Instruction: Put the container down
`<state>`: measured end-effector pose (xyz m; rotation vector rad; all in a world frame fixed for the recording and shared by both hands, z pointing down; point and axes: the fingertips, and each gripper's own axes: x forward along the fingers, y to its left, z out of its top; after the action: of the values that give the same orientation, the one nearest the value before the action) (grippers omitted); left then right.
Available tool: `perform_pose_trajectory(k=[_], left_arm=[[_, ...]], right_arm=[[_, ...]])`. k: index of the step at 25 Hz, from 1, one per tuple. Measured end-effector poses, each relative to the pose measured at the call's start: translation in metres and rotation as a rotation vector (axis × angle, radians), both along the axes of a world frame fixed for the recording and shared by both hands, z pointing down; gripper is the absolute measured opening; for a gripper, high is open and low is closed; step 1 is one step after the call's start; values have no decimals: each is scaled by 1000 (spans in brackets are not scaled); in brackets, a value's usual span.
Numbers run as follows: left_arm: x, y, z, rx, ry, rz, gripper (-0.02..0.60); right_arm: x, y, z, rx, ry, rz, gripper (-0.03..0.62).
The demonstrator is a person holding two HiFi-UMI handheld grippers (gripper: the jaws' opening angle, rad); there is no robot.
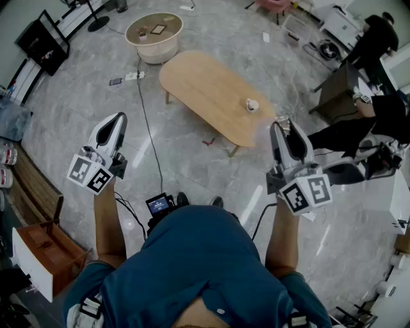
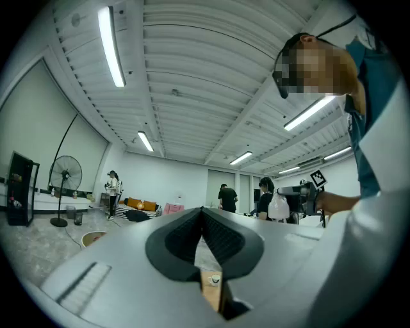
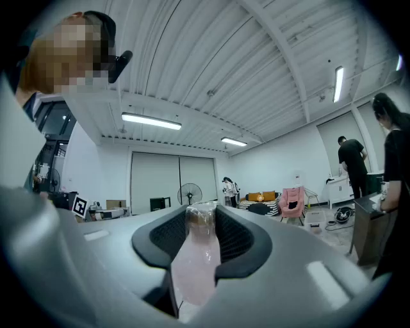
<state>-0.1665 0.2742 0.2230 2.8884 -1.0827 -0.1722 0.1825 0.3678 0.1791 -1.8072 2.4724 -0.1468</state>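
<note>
Marble floor (image 1: 192,150) lies open around us, with an oval wooden table (image 1: 205,90) ahead, a cup (image 1: 252,104) near its right end and a cable (image 1: 142,109) trailing on the left. Our right gripper (image 1: 282,123) clamps the clear pinkish container (image 3: 195,256), held level off the table's near right end. Our left gripper (image 1: 120,117) has its jaws together, empty.

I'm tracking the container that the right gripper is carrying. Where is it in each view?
Head view: the container is right of centre, at the tip of the right gripper.
Left gripper view: container small and pale, mid-right, beside the marker cube.
Right gripper view: container centre bottom, clamped between the jaws.
Shared landmark: the pink chair, also in the left gripper view and the right gripper view.
</note>
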Motion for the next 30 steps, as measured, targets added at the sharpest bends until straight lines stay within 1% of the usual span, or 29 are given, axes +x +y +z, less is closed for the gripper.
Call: perform_pose_trajectory(k=[6,15,23,26,30], left_arm=[[-4,-1,1,-3,4,13,-5],[-26,-18,8,-13,20,38,-5],[-15,-27,15,-30,19,46,-5],[-8,-37,17,-35,10,28,-5],[3,-47,19,-37,-2,-20,-5]], right_arm=[[-4,2,0,-3,0,12,135],[-27,-9,1,-10,-13,30,137],[-24,-26,4,-15,-41,2,137],[-16,-42,6,-14,-50,-19,137],[-2,-72,15,-16,-63,-72,137]])
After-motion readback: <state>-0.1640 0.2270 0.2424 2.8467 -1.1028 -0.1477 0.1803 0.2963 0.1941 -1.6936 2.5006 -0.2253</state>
